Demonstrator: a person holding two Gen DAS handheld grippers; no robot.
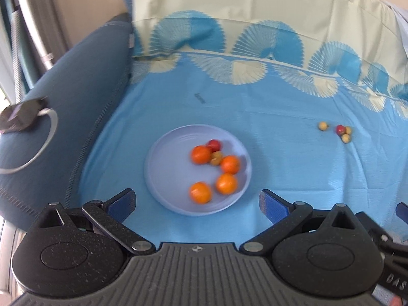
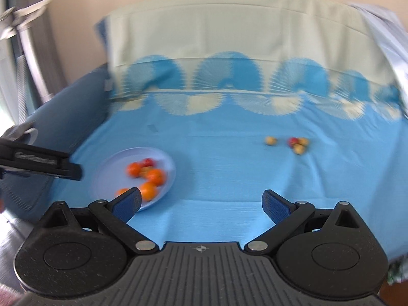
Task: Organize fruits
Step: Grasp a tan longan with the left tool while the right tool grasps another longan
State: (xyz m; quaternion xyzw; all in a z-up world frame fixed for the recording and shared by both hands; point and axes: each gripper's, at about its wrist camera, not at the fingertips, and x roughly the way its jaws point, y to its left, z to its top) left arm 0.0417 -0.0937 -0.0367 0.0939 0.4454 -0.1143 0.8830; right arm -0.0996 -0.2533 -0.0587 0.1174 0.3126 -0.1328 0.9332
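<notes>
Both hand-held grippers hover with jaws apart and empty over a blue cloth.

Just ahead of the left hand-held gripper (image 1: 196,202) lies a pale plate (image 1: 163,160) holding four oranges (image 1: 200,154) and two small fruits. Four loose small fruits (image 2: 297,144) lie further ahead of the right hand-held gripper (image 2: 201,204), well apart from the plate.

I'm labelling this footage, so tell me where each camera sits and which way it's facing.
Left wrist: on the left gripper, looking forward and down at the plate of fruit; its open jaws show, the right gripper at the right edge.
Right wrist: on the right gripper, facing the blue cloth, plate to its left; open jaws show.
Shared: plate, loose small fruits, cloth.
</notes>
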